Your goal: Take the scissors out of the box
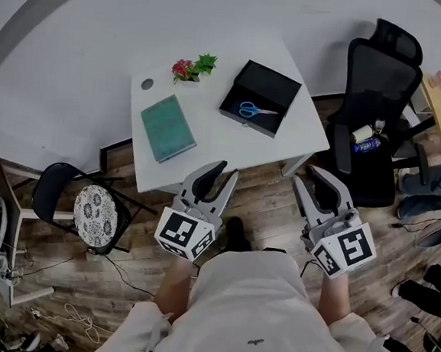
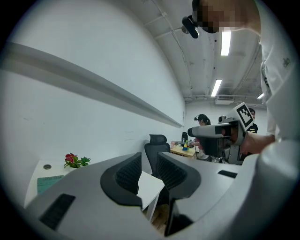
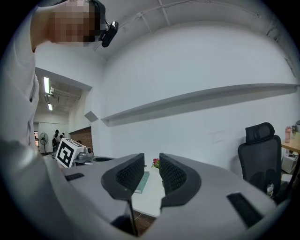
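Blue-handled scissors (image 1: 255,110) lie inside an open black box (image 1: 278,84) at the far right of the white table (image 1: 223,145). My left gripper (image 1: 227,170) hovers just off the table's near edge, over the floor, jaws a little apart with nothing between them. My right gripper (image 1: 306,175) hangs beside the table's near right corner, open by a narrow gap and empty. In the left gripper view the jaws (image 2: 149,164) frame the table corner. The right gripper view's jaws (image 3: 151,166) frame the tabletop. Box and scissors show in neither gripper view.
A green book (image 1: 168,127) and a small red flower plant (image 1: 193,68) sit on the table's left half. A black office chair (image 1: 376,108) stands to the right of the table. A small chair with a patterned cushion (image 1: 94,212) and loose cables are at the left, on the wooden floor.
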A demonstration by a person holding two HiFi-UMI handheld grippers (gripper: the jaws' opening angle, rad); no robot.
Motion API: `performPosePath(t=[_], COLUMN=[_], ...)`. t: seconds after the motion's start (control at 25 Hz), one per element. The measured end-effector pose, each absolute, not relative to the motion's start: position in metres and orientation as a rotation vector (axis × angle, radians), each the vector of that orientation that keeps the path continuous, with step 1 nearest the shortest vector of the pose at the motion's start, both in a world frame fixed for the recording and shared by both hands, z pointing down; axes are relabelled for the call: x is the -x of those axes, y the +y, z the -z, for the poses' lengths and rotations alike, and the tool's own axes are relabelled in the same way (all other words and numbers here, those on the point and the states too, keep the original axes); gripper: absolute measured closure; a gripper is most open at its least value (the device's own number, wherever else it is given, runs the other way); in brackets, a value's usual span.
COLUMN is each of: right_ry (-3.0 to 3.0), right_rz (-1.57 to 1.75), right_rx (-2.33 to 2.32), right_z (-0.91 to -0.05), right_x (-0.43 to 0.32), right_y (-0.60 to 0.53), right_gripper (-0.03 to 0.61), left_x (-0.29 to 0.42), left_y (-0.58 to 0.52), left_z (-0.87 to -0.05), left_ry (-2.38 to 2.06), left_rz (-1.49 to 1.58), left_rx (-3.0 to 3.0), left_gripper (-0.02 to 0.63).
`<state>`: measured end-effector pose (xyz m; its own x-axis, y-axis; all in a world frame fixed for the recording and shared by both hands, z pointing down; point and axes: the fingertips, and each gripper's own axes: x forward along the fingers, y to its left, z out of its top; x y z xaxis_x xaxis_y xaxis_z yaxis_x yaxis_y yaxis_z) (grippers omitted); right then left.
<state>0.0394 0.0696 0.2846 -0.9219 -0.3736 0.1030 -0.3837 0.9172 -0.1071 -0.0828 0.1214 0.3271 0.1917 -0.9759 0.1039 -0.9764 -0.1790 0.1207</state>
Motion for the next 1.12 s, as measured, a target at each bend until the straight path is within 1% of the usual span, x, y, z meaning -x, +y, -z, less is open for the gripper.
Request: performPosePath(t=[0.32,0.72,1.12], right_ry=[-2.965,-2.928,-2.96], right_rz=[-0.25,-0.312,-0.322], right_rx=[-0.63,-0.678,-0.616], right_z=[-0.296,-0.311,-0.308], right_x=[-0.016,-0.021,-0.004], right_y=[0.063,0.04,-0.037], right_gripper=[0.472,0.474,0.476], left_x=[0.109,0.105,0.12], left_y=[0.109,0.082,0.016], left_z=[-0.344,-0.36,-0.36], left_ry=[-1.845,-1.772,-1.812], left_rz=[-0.02,-0.072,-0.137], left_rx=[-2.289,-2.292,-2.251], left_gripper=[0.508,0.508,0.508])
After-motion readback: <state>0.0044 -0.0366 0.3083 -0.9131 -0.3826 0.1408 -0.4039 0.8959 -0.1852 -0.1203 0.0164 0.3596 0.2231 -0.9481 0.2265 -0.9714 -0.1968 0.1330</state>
